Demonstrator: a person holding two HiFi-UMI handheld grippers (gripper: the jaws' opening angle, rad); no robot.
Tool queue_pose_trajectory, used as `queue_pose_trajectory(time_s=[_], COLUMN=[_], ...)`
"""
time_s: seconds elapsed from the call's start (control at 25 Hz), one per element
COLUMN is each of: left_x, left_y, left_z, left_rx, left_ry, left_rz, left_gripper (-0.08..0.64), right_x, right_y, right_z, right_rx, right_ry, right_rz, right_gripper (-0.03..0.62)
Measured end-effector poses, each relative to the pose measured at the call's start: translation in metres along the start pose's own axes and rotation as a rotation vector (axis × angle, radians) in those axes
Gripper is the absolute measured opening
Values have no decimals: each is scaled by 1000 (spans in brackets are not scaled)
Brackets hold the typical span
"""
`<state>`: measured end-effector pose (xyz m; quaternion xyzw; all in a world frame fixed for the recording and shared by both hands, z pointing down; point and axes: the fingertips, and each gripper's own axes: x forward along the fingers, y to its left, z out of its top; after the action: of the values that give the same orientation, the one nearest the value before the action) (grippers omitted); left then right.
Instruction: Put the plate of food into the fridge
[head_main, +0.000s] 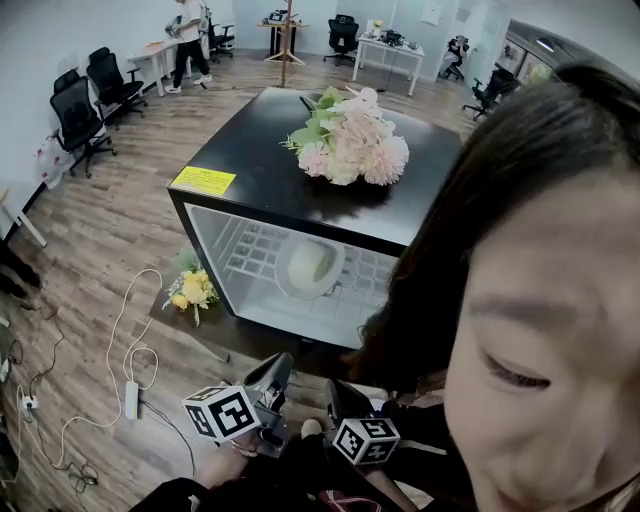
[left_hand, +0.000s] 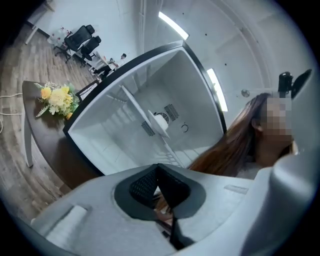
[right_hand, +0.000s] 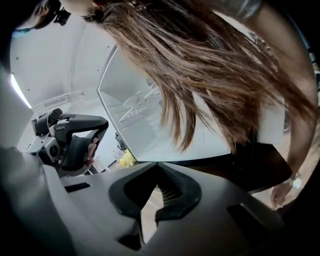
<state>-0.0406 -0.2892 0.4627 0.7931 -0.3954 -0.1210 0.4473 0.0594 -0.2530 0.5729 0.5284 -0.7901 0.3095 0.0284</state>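
1. The left claw (left_hand: 158, 167) is pinched fully together, its pads meeting at the tip with nothing between them
2. The right claw (right_hand: 158, 166) is also closed to the tip and holds nothing
3. In the head view both claws sit low and side by side, each with its marker cube, and both point toward the fridge (head_main: 265, 165)
4. The plate (head_main: 290, 290) lies ahead of both claws and well apart from them, inside the fridge on a wire shelf (head_main: 245, 255)
5. A pale mound of food (head_main: 308, 262) sits on the plate
6. From the left claw, the plate is straight ahead, above the closed tip, against the white inner walls
7. I cannot tell whether a glass door covers the fridge front
8. A pink bouquet (head_main: 350, 140) lies on the black fridge top, farther from the claws than the plate
9. A yellow label (head_main: 203, 181) is on that top's near left corner, ahead and left of the left claw
10. Yellow flowers (head_main: 190, 290) lie ahead and left of the left claw, on a dark table (left_hand: 50, 150) just beside the fridge
11. Long hair (right_hand: 215, 65) hangs ahead of the right claw, between it and the fridge front
12. In the right gripper view the left claw shows up and to the left of the right claw, near it
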Motion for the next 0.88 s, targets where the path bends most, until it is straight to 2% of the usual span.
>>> queue_pose_trajectory(time_s=[0.08,0.24,0.44,0.6,0.88], left_x=[-2,-5,-7,-8,-8], left_y=[-5,-15,-15,-17,-19], left_z=[-1,-3,-12,-18,-21], left_rx=[31,180,301,340,390], left_ry=[1,13,31,34,31], left_rz=[-8,4,39,55,77], left_gripper=[8,8,8,8,8], right_x=[-2,-8,-11,-18,-25], right_y=[3,12,24,33,33], right_z=[2,13,32,45,51], right_rx=[-2,-16,-131,-186,-223], right_ry=[-9,-49,-104,-128,-138], right_rz=[6,14,21,22,16], right_gripper=[9,9,8,8,6])
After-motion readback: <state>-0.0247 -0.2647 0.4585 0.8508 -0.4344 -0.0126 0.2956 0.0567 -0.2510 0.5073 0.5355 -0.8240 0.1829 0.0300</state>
